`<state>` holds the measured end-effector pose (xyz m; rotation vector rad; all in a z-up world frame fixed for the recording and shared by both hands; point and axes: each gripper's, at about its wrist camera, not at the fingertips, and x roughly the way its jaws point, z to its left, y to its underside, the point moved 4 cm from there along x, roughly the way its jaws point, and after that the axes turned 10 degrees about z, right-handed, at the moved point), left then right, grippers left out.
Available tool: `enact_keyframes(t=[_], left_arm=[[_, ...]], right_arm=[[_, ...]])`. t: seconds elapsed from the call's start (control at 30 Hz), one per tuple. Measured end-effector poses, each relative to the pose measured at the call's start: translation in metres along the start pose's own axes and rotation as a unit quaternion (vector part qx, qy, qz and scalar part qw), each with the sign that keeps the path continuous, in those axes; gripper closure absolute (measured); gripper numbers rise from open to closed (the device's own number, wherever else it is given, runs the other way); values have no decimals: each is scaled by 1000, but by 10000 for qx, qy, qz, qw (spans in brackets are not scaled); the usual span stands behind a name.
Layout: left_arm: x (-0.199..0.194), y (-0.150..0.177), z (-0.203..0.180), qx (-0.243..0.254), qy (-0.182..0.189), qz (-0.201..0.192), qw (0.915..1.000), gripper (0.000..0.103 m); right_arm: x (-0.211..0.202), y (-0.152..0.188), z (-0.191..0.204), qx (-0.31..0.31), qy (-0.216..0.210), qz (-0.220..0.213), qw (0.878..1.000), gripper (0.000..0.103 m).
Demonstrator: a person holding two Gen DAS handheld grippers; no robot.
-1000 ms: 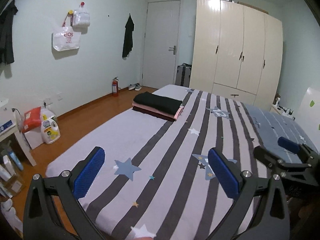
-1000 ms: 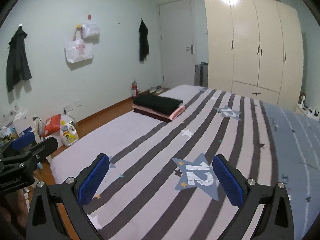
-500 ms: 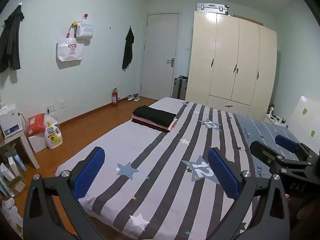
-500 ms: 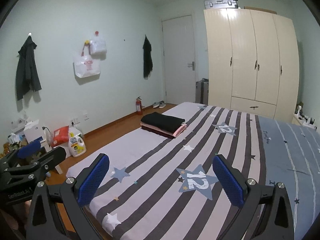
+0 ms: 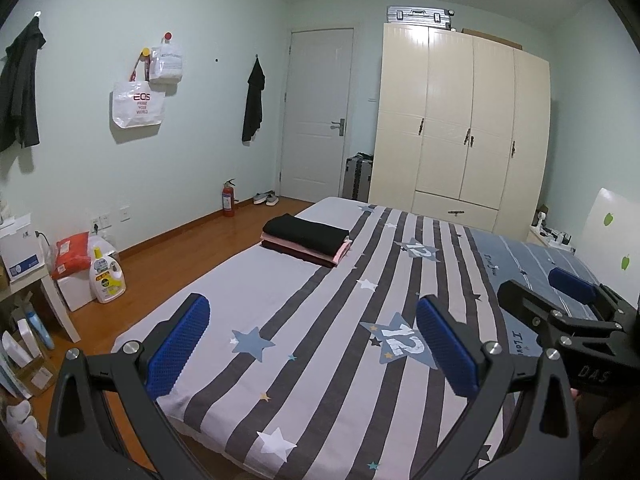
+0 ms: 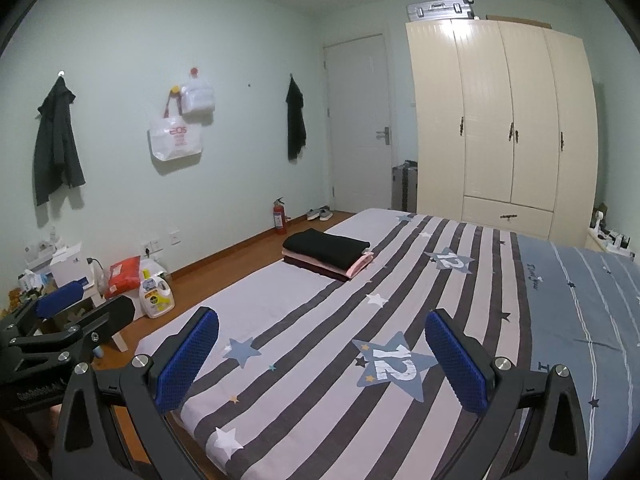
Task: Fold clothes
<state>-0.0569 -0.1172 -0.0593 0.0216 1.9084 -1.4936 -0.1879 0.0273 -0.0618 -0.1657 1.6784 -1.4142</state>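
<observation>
A: where did both grippers sit?
B: left gripper (image 5: 312, 344) fingers wide apart, nothing between them, held over the near end of the bed (image 5: 280, 280). right gripper (image 6: 322, 354) same, fingers spread, empty
A: clothes?
B: folded stack of clothes (image 5: 306, 245) lay on the bed at roughly 12 o'clock from the left gripper, well apart from both. black piece on top, pink under it, dark one at the bottom
A: anything near it?
B: wardrobe (image 6: 502, 124) stood past the bed's far end, about 1 o'clock
</observation>
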Motion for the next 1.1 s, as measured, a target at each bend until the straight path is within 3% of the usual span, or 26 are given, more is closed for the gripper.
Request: enact_keyframes(t=[1.1], left_arm=[[-3,-1,3,-4,-137,-128,9998,1]], right_arm=[[6,2,4,18,-153,17,9999,1]])
